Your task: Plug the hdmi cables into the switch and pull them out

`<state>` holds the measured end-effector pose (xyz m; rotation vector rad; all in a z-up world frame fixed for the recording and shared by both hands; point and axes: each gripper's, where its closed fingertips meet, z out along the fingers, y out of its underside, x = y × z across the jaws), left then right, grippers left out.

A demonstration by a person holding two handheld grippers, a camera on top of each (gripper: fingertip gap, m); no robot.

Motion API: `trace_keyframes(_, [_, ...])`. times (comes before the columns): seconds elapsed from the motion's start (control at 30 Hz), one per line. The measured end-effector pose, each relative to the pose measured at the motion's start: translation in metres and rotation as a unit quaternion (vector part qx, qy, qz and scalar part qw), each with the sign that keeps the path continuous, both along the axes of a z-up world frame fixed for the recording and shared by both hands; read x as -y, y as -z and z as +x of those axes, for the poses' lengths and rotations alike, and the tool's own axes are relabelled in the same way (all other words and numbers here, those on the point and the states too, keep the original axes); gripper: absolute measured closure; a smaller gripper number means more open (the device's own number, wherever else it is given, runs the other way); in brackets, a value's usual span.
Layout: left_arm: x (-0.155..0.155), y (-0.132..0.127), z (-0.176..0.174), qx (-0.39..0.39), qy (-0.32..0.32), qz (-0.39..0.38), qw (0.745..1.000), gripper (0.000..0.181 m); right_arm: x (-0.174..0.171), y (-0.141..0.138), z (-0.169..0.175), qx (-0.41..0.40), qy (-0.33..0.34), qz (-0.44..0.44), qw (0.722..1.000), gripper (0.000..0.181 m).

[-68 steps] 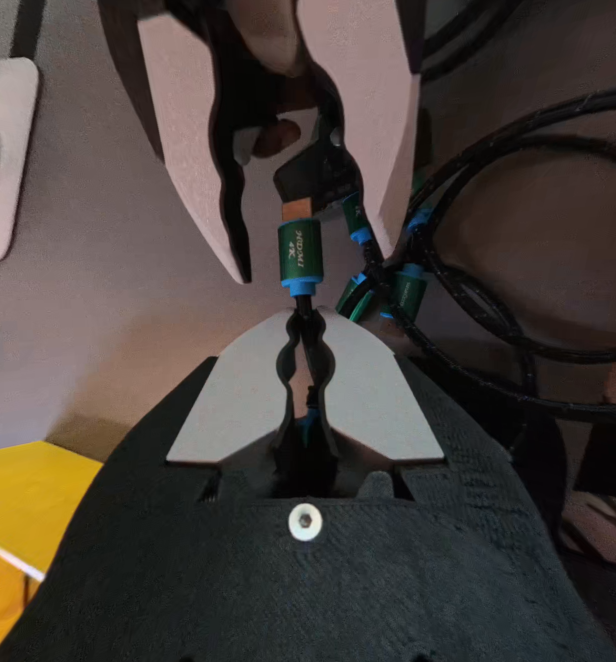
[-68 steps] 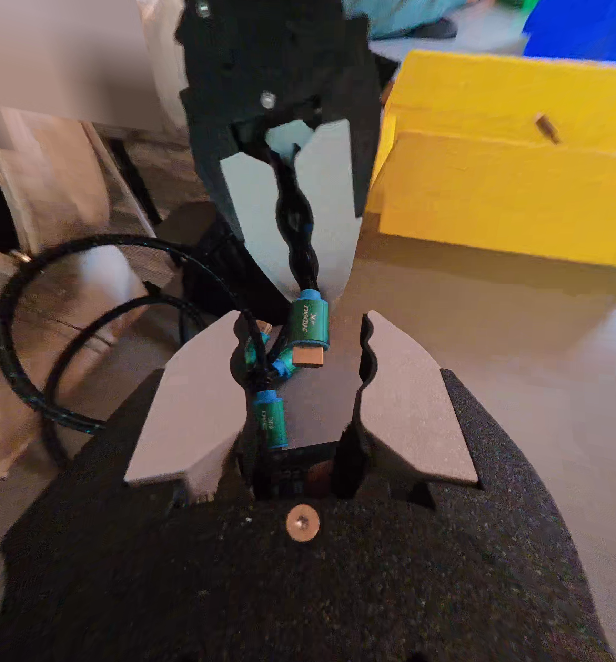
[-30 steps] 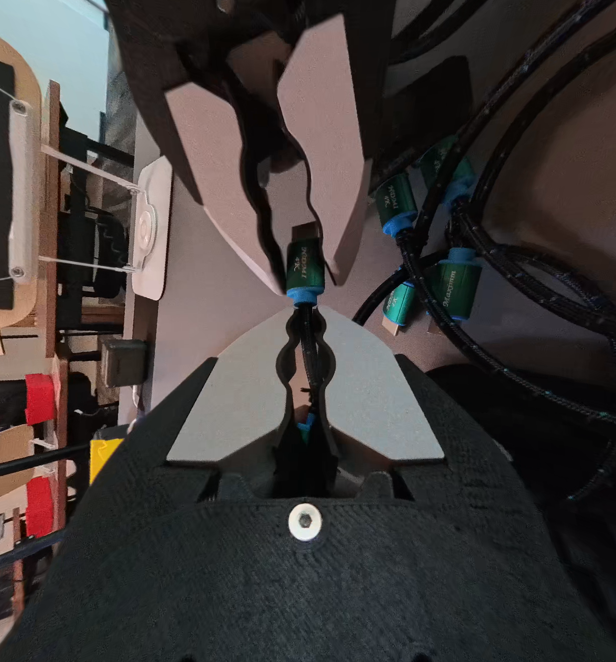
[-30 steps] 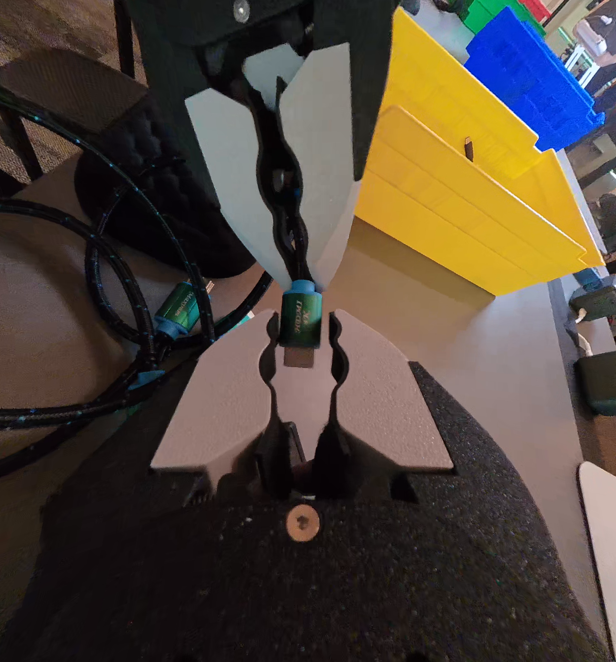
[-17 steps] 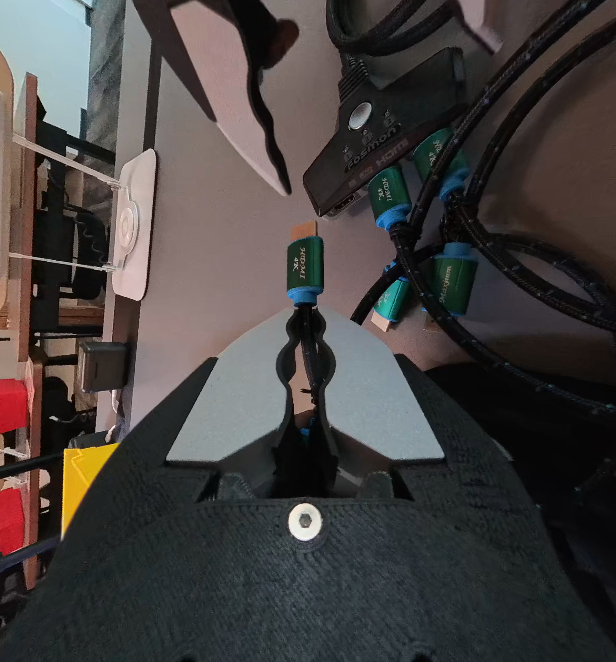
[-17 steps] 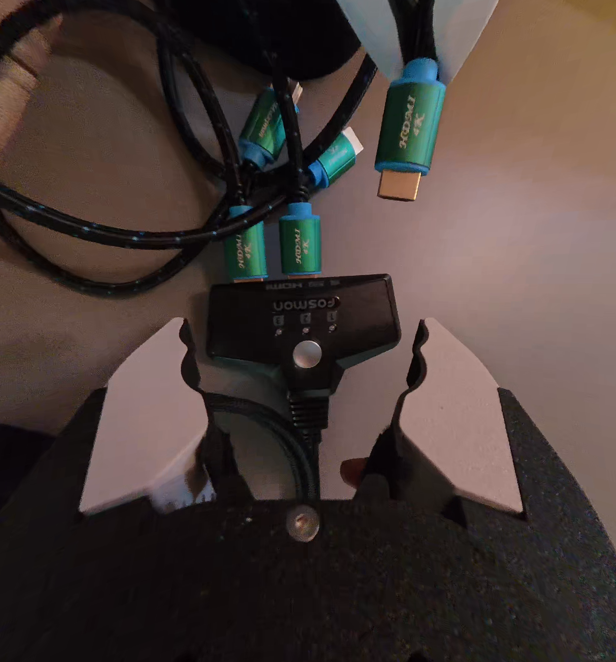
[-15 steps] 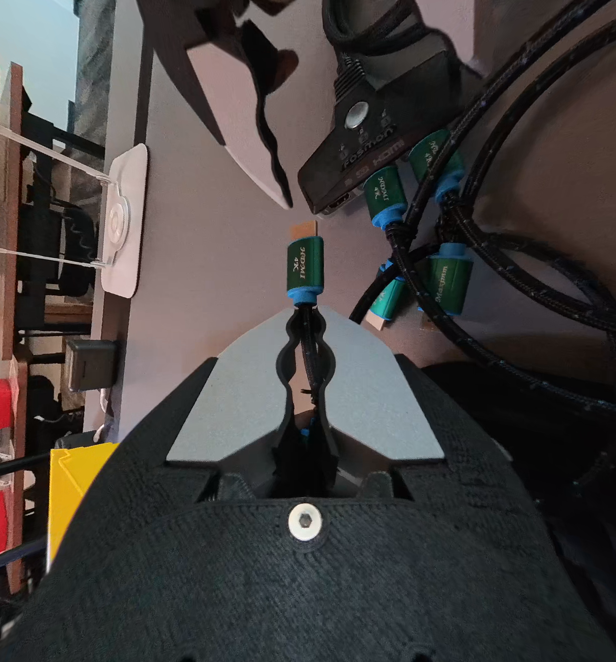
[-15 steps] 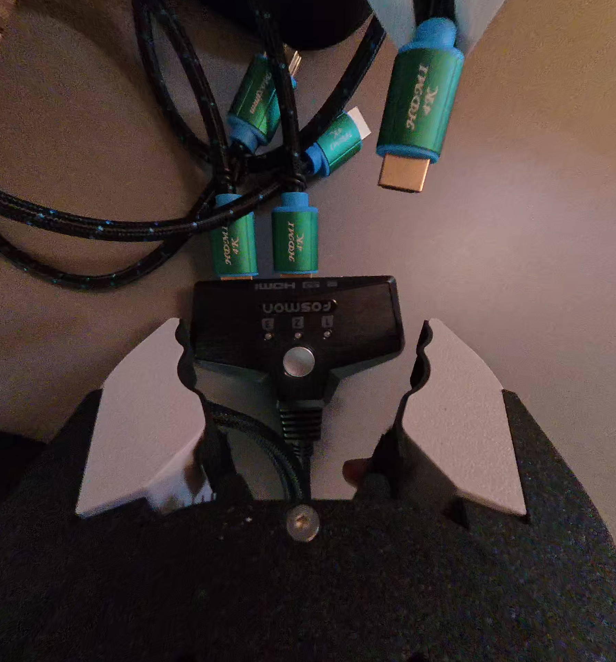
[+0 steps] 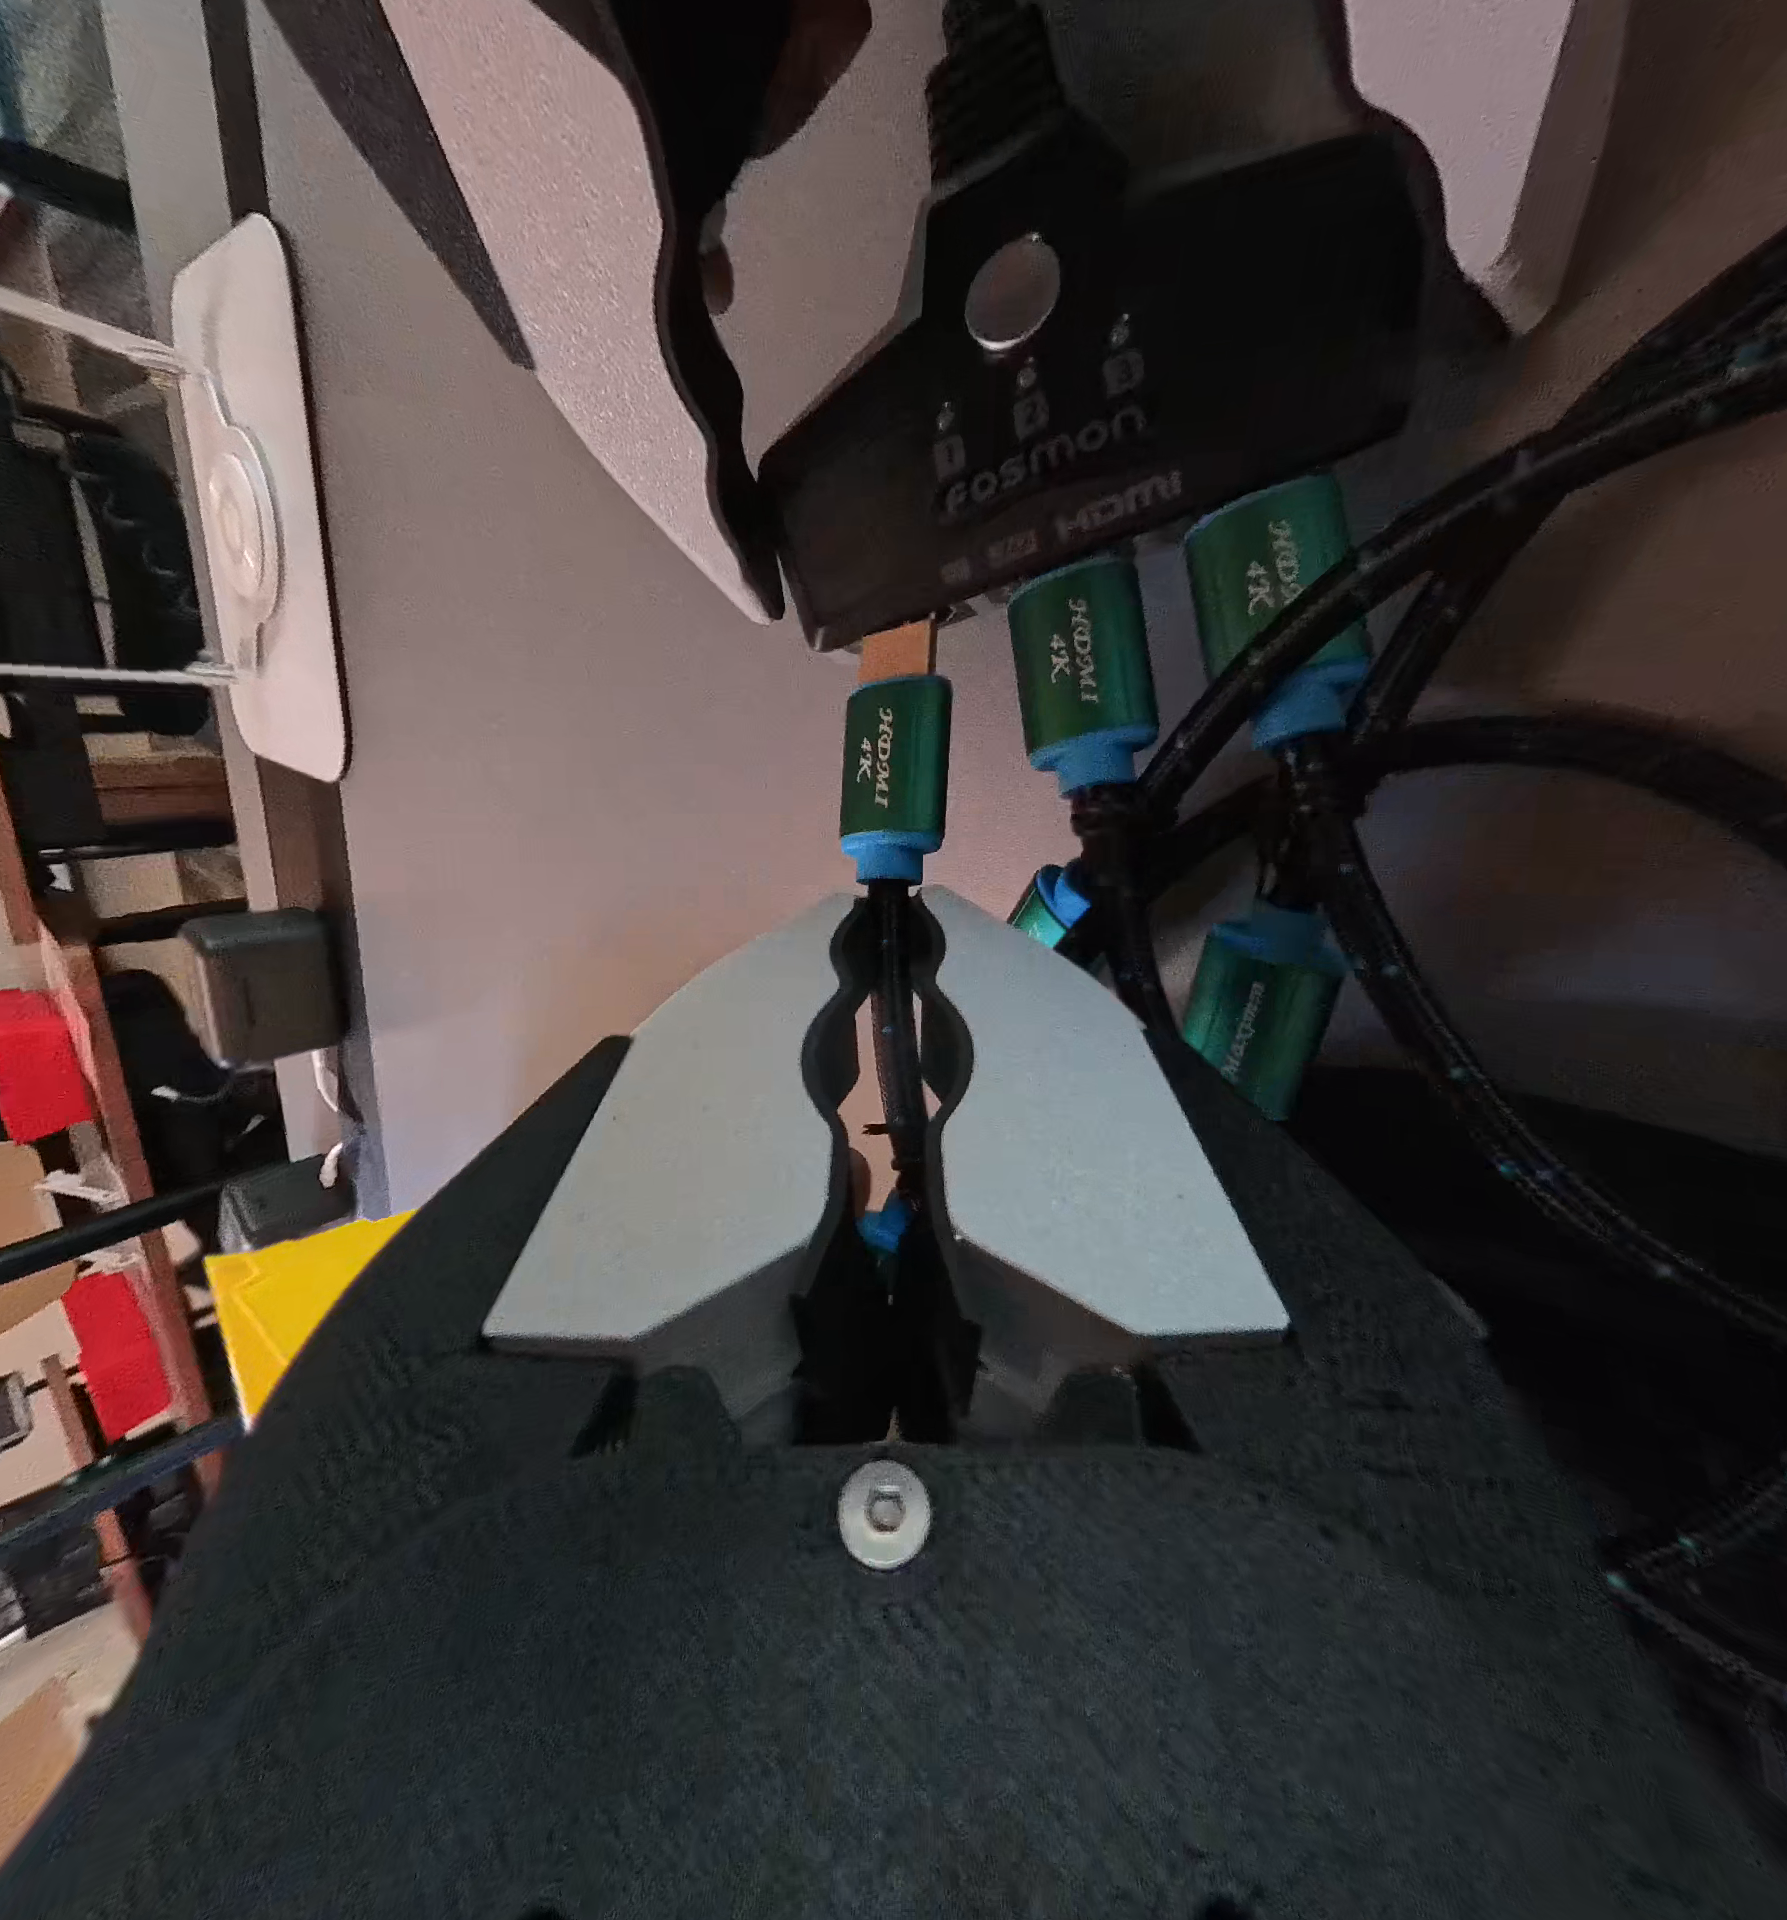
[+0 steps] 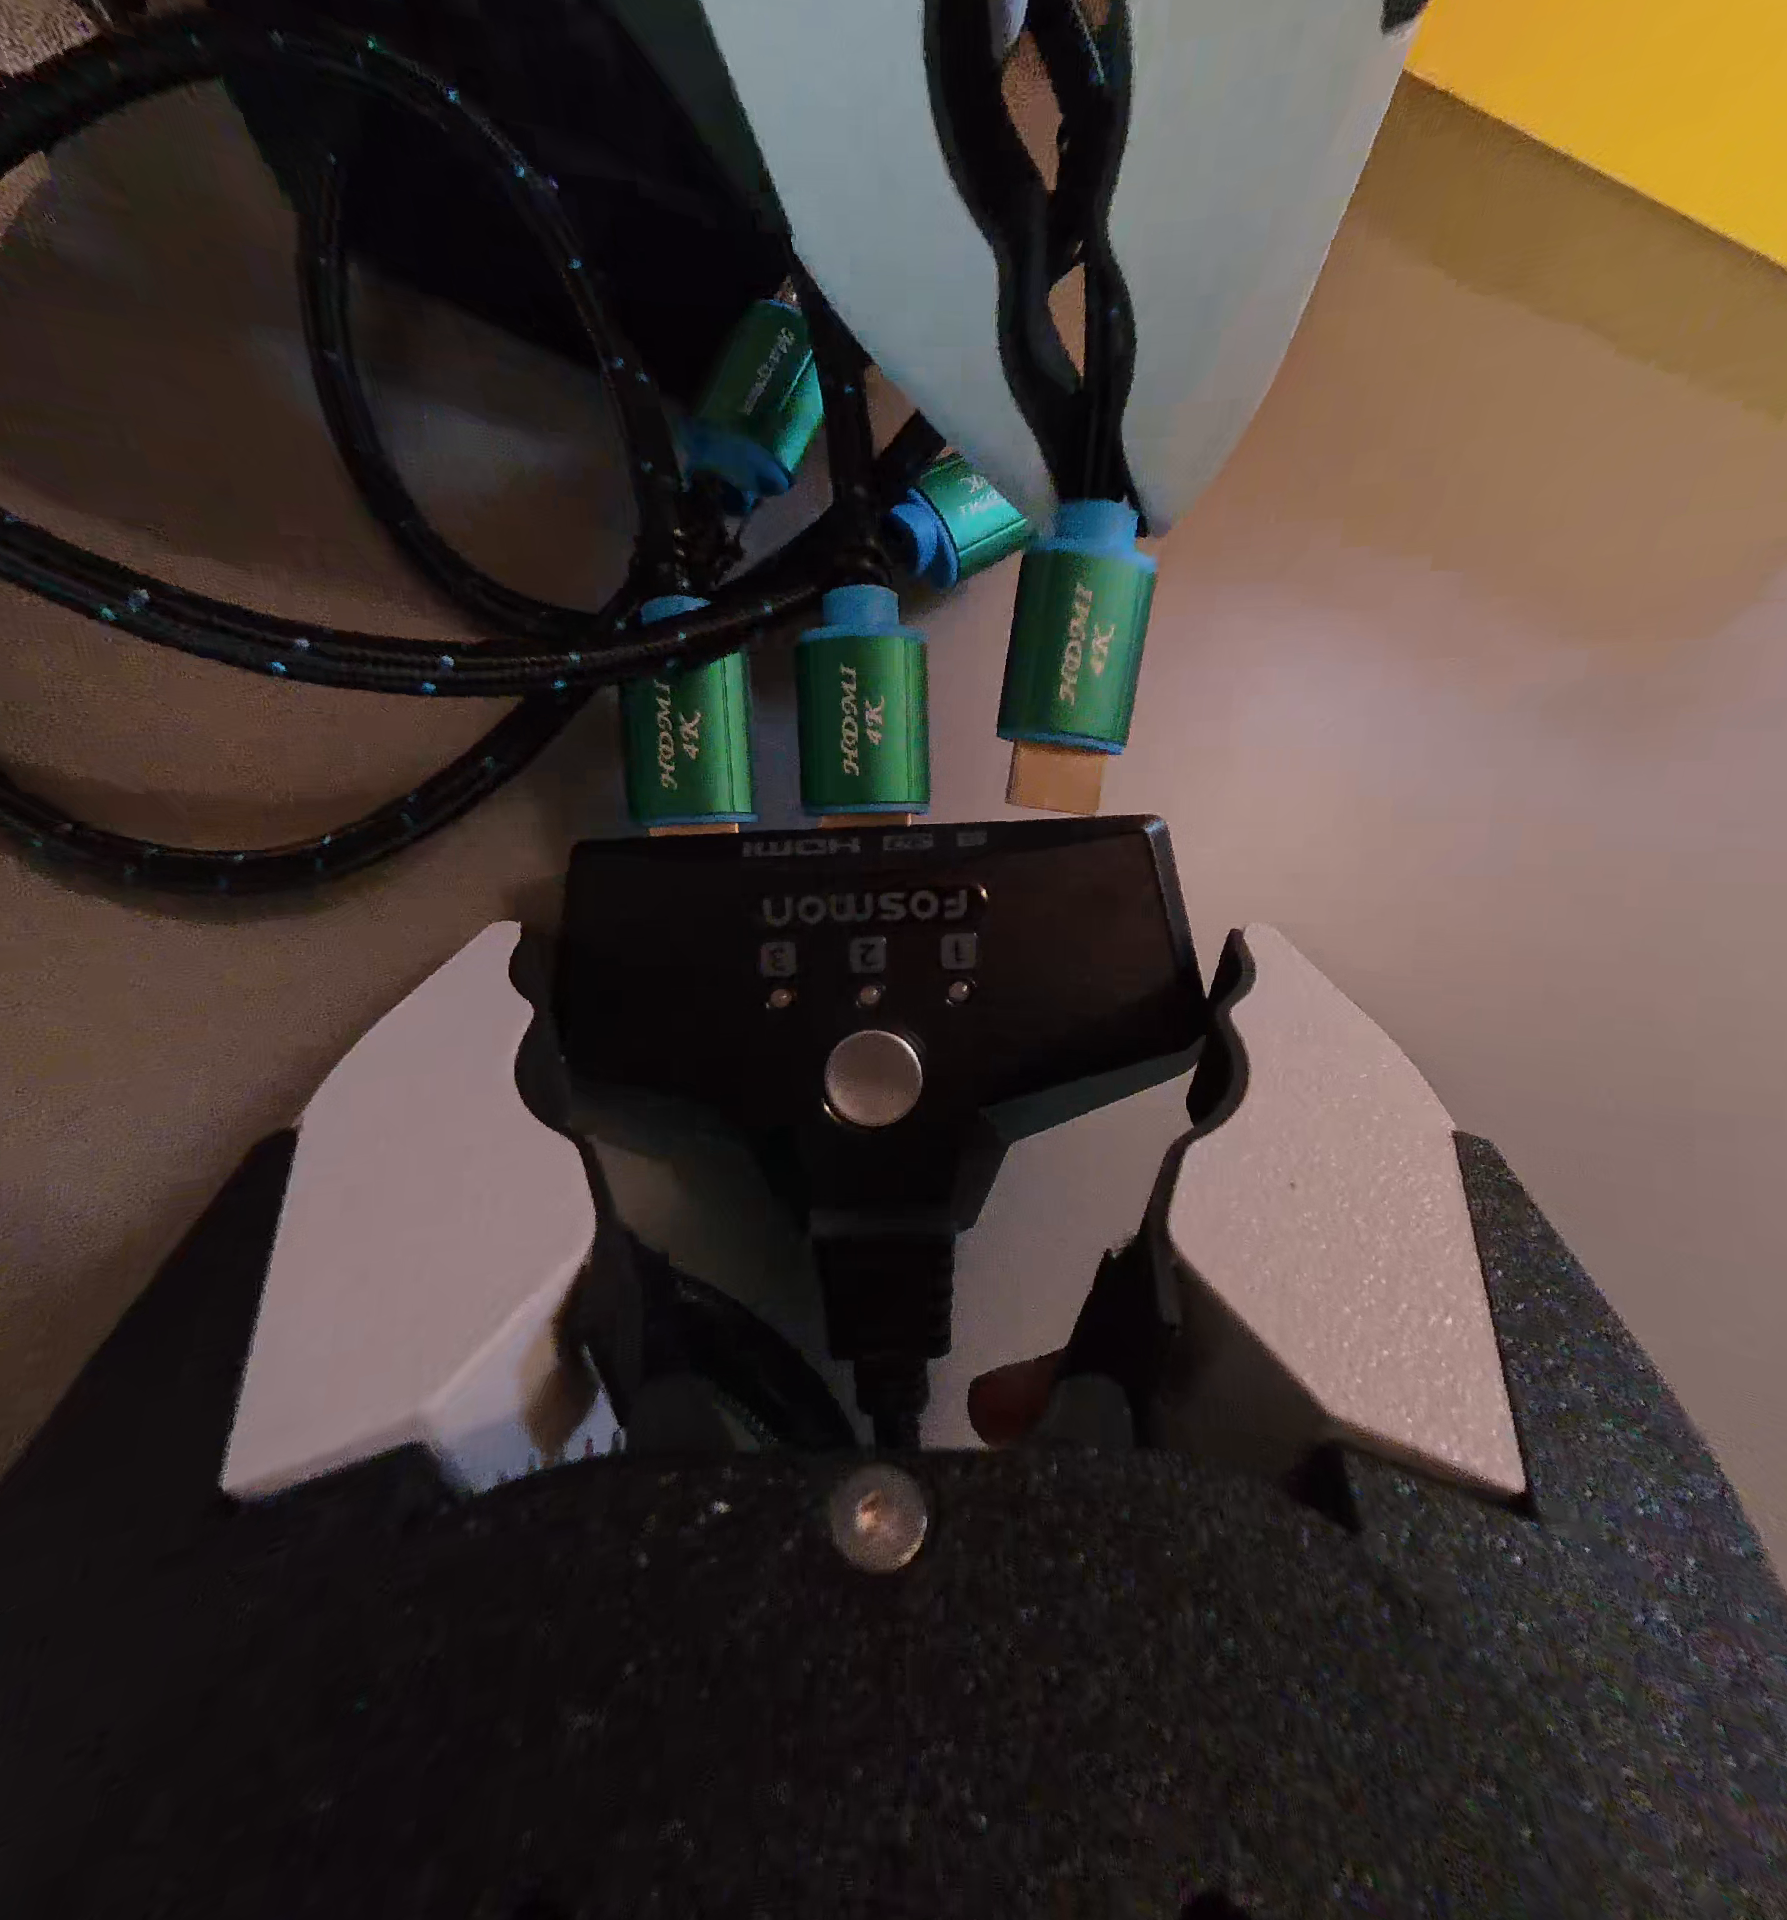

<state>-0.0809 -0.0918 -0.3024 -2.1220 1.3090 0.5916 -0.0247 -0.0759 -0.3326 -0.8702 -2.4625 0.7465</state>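
Observation:
The black HDMI switch (image 10: 868, 935) lies on the grey table between the wide-apart fingers of my right gripper (image 10: 873, 930); the fingers stand at or against its two sides. Two green HDMI plugs (image 10: 686, 743) (image 10: 861, 727) sit in its ports. My left gripper (image 9: 887, 899) is shut on a black cable just behind a third green plug (image 9: 894, 764). That plug's gold tip (image 9: 899, 655) touches the switch (image 9: 1097, 416) at the free end port. The held plug also shows in the right wrist view (image 10: 1076, 644).
Loops of black braided cable (image 10: 245, 644) and two loose green plugs (image 10: 764, 390) (image 10: 962, 509) lie beside the switch. A yellow bin (image 10: 1647, 125) stands behind. A white pad (image 9: 255, 499) lies near the table edge, with shelves beyond it.
The two grippers have closed in on each other. The switch now sits deeper between the right fingers, and the held plug's tip has reached the switch's port. The right finger gap looks unchanged.

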Motion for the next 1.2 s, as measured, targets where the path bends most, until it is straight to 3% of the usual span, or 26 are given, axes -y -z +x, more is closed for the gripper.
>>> trace_keyframes(0.3, [-0.001,0.009,-0.001,-0.076,-0.003,0.031,0.997,0.175,0.004,0.003,-0.002,-0.004,0.034,-0.066,0.997,0.063])
trace_keyframes(0.4, [-0.001,0.013,0.003,-0.028,-0.015,0.015,0.999,0.175,0.004,-0.002,-0.003,-0.004,0.045,-0.095,0.994,0.068])
trace_keyframes(0.43, [-0.001,0.015,0.009,-0.008,-0.008,0.004,1.0,0.175,0.007,-0.008,-0.005,-0.014,0.044,-0.122,0.991,0.078])
trace_keyframes(0.47, [0.0,0.019,0.021,0.013,0.009,-0.007,1.0,0.175,0.016,-0.029,-0.012,-0.063,0.037,-0.191,0.979,0.14])
trace_keyframes(0.5, [0.001,0.021,0.033,0.02,0.024,-0.013,0.999,0.175,0.026,-0.058,-0.019,-0.11,0.032,-0.286,0.951,0.149])
trace_keyframes(0.53, [0.001,0.022,0.034,-0.004,0.027,-0.017,0.999,0.175,0.029,-0.06,-0.017,-0.075,0.02,-0.299,0.951,0.134])
trace_keyframes(0.6, [-0.003,0.022,0.016,-0.059,0.008,-0.009,0.998,0.174,0.008,-0.038,-0.005,-0.006,0.043,-0.181,0.983,0.083])
trace_keyframes(0.63, [-0.002,0.025,0.011,-0.045,0.001,-0.016,0.999,0.174,0.001,-0.044,0.004,-0.013,0.043,-0.173,0.984,0.078])
trace_keyframes(0.73, [0.001,0.024,0.01,-0.009,-0.008,-0.014,1.0,0.174,-0.023,-0.065,0.031,-0.034,0.062,-0.18,0.981,0.108])
trace_keyframes(0.87, [-0.005,0.017,0.017,-0.02,0.001,0.017,1.0,0.175,-0.046,-0.03,0.056,0.05,0.074,-0.053,0.995,0.119])
trace_keyframes(1.0, [-0.003,0.017,0.013,-0.023,-0.007,0.023,0.999,0.174,-0.05,0.007,0.064,0.147,0.055,0.044,0.987,0.122])
trace_keyframes(1.1, [-0.002,0.013,0.009,-0.037,-0.015,0.034,0.999,0.174,-0.038,0.007,0.055,0.121,0.039,-0.003,0.992,0.141])
trace_keyframes(1.2, [-0.002,0.014,0.007,-0.043,-0.013,0.034,0.998,0.175,-0.033,0.004,0.047,0.04,0.029,-0.041,0.998,0.144])
